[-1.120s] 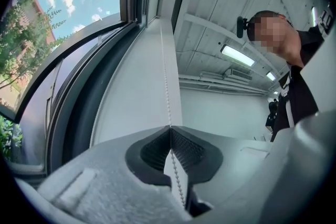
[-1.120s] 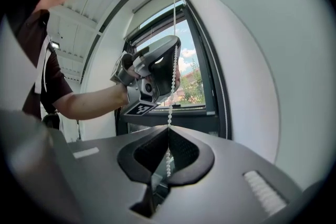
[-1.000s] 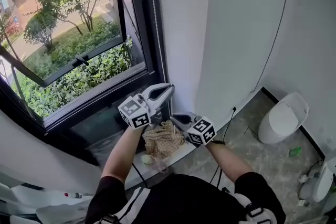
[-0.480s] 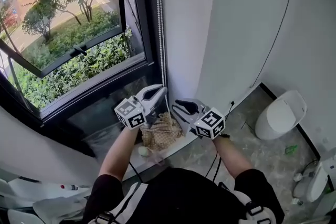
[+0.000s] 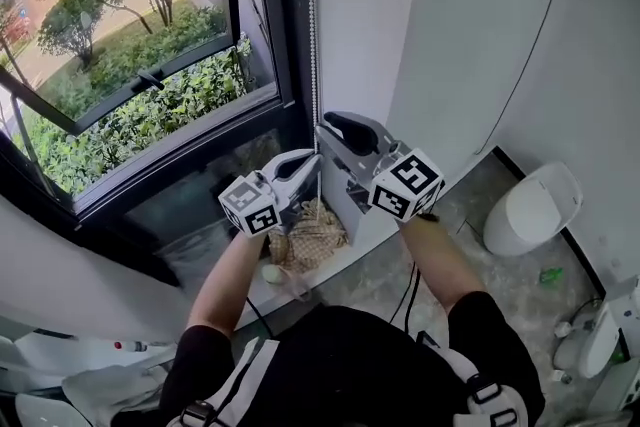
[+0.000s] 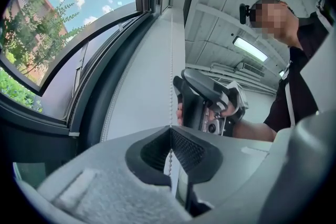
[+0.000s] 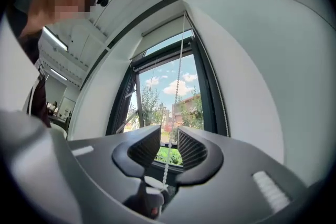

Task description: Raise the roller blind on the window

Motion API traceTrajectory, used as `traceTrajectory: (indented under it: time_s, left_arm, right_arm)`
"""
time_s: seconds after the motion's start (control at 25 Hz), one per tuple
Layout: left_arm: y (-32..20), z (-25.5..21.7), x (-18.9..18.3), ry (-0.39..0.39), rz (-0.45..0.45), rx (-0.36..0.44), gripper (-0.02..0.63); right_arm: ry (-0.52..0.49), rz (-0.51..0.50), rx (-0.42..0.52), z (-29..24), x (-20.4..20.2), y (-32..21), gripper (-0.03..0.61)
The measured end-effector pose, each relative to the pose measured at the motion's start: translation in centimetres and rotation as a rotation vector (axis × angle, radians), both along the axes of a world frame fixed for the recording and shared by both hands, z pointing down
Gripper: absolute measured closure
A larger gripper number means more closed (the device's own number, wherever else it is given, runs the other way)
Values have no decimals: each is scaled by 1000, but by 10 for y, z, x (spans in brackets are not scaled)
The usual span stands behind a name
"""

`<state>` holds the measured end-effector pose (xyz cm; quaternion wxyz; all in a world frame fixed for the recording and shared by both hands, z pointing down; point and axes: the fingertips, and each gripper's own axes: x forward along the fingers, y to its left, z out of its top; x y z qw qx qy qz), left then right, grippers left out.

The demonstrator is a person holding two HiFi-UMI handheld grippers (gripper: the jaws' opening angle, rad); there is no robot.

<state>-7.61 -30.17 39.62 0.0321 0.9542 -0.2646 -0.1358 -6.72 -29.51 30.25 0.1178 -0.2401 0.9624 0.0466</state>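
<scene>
White-walled room, dark-framed window (image 5: 130,65) onto shrubs; roller blind (image 7: 161,35) is a pale strip at the window's top, its bead chain (image 5: 313,35) hanging down the right frame. Left hand-held gripper (image 5: 308,161) is clamped shut on the chain; right hand-held gripper (image 5: 330,133), below it a second ago, now sits above it, jaws just opened wide, chain loose between them. Woven bag (image 5: 312,240) on the ledge beneath, toilet (image 5: 525,210) well off right.

1. The grey, stone-patterned floor (image 5: 490,290) carried a white toilet (image 5: 528,215) by the wall, and a small green scrap (image 5: 548,276) lay near it.
2. The window ledge (image 5: 335,265) held a tan woven bundle (image 5: 312,240), with a pale round object (image 5: 272,273) just beside it.
</scene>
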Motion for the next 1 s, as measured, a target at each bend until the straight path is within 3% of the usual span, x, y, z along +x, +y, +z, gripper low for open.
traceTrajectory:
  time_s: [0.2,0.32,0.48,0.8,0.92,1.0]
  left_arm:
    - [5,-1,0,-11,5,4,607]
    - [8,-1,0,1,8,0,607]
    - [9,0,0,8,10,-5,606]
    - [8,-1,3,14,16,-17,607]
    - [4,22,8,-40,17,-42,607]
    - [2,58,15,-112,25,-117,607]
  right_arm:
    - [-118,-20,-6,-46,-7,-9,477]
    - [-123,-34,12,-59,-14,-10,483]
    - [-126,-16,13,-60,-13,-12,552]
    - [-140,-37,-10,-54,-11,-12,563]
    - [-107,2,20,-34,-7,-11,563]
    - [-42,21,0,1,-8,-13,565]
